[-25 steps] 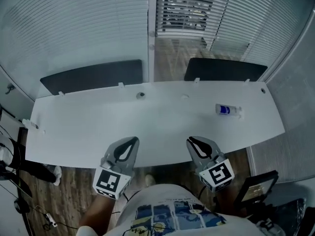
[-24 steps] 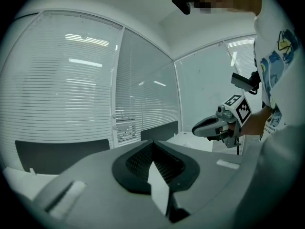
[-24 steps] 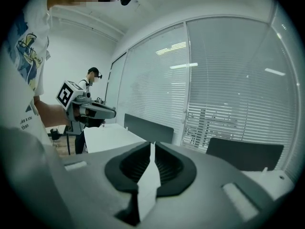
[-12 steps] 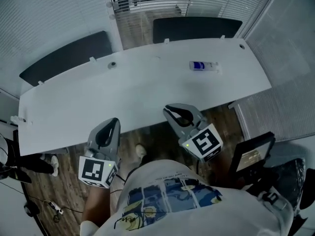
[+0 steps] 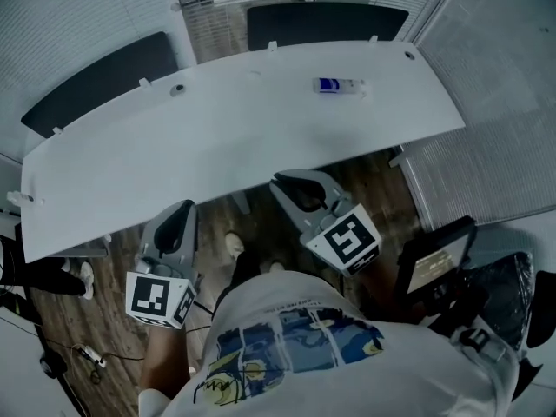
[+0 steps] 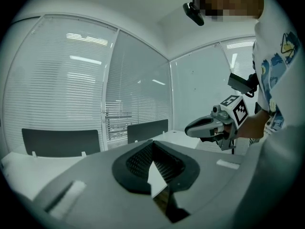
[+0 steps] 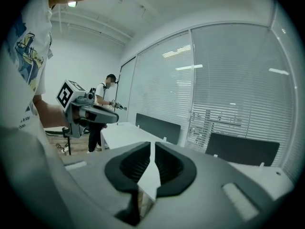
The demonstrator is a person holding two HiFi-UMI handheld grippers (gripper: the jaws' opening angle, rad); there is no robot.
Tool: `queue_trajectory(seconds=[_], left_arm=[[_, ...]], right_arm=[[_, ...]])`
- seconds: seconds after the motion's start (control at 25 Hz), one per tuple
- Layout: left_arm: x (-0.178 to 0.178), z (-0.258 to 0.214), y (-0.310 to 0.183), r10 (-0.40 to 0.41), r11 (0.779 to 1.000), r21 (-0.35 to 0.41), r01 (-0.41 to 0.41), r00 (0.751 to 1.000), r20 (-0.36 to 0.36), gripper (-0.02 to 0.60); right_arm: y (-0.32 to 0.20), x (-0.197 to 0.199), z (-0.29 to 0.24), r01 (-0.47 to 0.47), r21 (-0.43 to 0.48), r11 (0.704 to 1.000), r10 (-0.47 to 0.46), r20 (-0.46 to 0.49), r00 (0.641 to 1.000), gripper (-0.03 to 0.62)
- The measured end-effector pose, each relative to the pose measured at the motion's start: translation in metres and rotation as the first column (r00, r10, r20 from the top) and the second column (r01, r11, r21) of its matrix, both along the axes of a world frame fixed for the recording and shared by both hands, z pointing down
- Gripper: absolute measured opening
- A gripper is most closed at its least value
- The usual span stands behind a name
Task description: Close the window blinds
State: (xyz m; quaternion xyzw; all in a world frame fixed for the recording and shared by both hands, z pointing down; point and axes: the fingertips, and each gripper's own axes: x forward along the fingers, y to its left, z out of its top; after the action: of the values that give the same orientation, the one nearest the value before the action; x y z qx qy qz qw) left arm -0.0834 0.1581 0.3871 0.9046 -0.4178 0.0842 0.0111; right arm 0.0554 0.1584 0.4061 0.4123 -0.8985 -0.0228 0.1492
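Held short of long white desk (image 5: 217, 137): grey left gripper (image 5: 183, 210), grey right gripper (image 5: 281, 184), both pressed together, empty. White slatted blinds (image 5: 61, 24) beyond desk.

The white tabletop (image 5: 217, 146) stands between the person and the window blinds (image 5: 69, 16), so any reach to the slats goes across it. Its surface is mostly bare, with only a small bottle (image 5: 337, 86) near the far right corner. Two dark panels (image 5: 95, 81) rise along its far edge, with a gap between them. The left hand-held gripper (image 5: 184, 208) and right hand-held gripper (image 5: 280, 186) hang over the wood floor (image 5: 113, 337) just off the near edge, well apart.
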Motion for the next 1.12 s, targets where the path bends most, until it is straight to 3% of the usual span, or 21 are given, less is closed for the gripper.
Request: queue_trajectory(seconds=[0.24, 0.6, 1.12], left_arm=[[0.003, 0.011, 0.015, -0.010, 1.000, -0.012, 0.010, 1.000, 0.018, 0.005], [0.018, 0.024, 0.035, 0.014, 0.999, -0.033, -0.012, 0.999, 0.039, 0.005], [0.023, 0.041, 0.054, 0.026, 0.998, -0.063, -0.022, 0.997, 0.067, 0.005]], right_arm=[[0.011, 0.002, 0.002, 0.014, 0.017, 1.000, -0.014, -0.028, 1.000, 0.027], [0.035, 0.016, 0.006, -0.015, 0.009, 1.000, 0.015, 0.025, 1.000, 0.020], [0.056, 0.029, 0.030, -0.042, -0.041, 0.998, 0.043, 0.019, 0.999, 0.020]])
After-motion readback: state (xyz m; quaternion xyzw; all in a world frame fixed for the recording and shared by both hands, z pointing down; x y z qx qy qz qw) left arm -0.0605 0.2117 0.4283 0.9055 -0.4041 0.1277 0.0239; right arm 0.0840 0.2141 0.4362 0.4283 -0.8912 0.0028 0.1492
